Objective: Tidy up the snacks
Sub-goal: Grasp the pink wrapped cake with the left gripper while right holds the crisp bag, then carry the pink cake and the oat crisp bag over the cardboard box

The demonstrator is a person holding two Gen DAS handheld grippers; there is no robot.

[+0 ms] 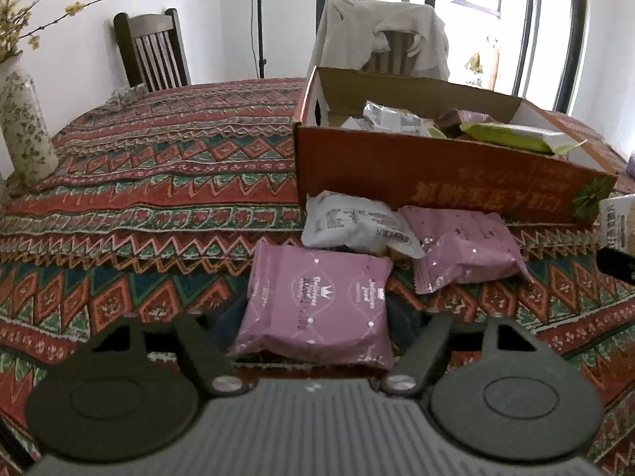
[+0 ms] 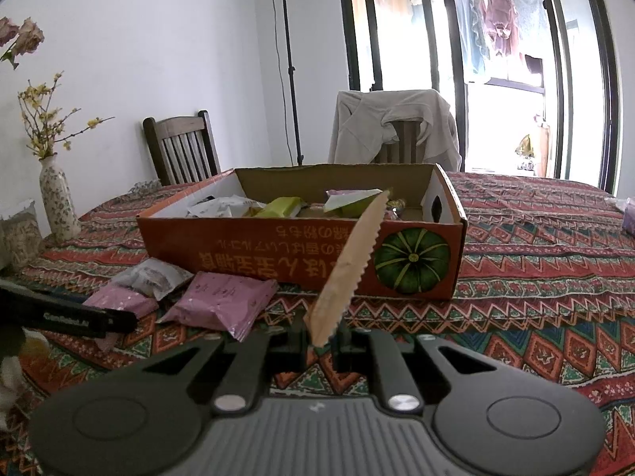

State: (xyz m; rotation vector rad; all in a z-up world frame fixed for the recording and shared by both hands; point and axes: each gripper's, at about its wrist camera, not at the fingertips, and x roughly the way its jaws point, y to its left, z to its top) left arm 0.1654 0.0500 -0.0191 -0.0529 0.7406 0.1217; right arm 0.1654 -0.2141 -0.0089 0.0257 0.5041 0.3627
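Table: my cloth [image 1: 158, 182] covers it, striped red and green.
Box [image 2: 301, 254]: orange carton on the cloth, open top, several packets lying inside, pumpkin picture on its near wall.
Vase [image 2: 57, 202]: floral, upright at the table's left edge, well apart from the box.
Pink packets: one [image 1: 317, 305] lies flat between my left fingers; another [image 1: 464, 246] lies just before the box.
White packet [image 1: 357, 222]: rests against the box's near wall, between the two pink ones.
Left gripper [image 1: 317, 317]: jaws spread wide around the near pink packet; whether they touch it, I cannot tell.
Right gripper [image 2: 319, 347]: clenched on a tan packet [image 2: 349, 265], seen edge-on, tilted up toward the box.
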